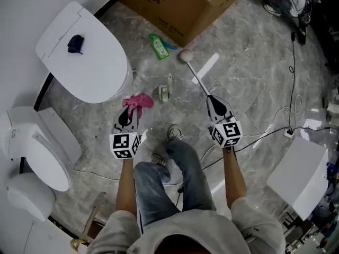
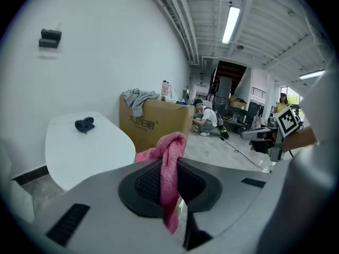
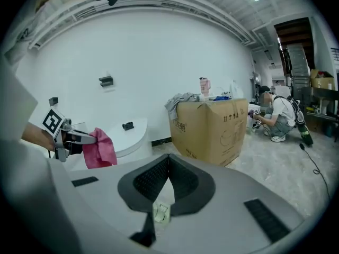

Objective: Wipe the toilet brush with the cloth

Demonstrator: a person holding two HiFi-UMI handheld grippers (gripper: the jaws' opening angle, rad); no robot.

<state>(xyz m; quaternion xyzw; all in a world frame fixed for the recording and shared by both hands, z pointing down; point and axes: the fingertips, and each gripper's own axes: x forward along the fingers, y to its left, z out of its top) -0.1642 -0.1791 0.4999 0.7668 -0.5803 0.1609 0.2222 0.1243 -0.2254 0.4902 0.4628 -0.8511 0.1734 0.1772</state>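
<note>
Your jeans (image 1: 159, 187) fill the bottom of the head view, and both grippers are held out just ahead of your knees over the grey marbled floor (image 1: 249, 52).

Your left gripper (image 1: 127, 115) is clamped on the pink cloth (image 1: 137, 101). In the left gripper view, the cloth runs down between the two black pads, bunches above the tips and hangs loose below them.

Your right gripper (image 1: 213, 99) has its jaws brought together at the tips. The right gripper view shows nothing caught there, only a small pale object on the floor through the gap lower down.

The toilet brush (image 1: 185, 56) lies on the floor ahead of your right gripper. Its pale round head is towards the cardboard box (image 1: 180, 7), and its thin handle runs back until it disappears under the gripper's tips. The cloth and the brush are well apart.

Beside the brush head lies a green bottle (image 1: 158, 46), and a small pale item (image 1: 165, 91) lies between the two grippers. To your left stands a white toilet (image 1: 100, 62) with its lid down and a small dark object (image 1: 76, 43) resting on the lid.
</note>
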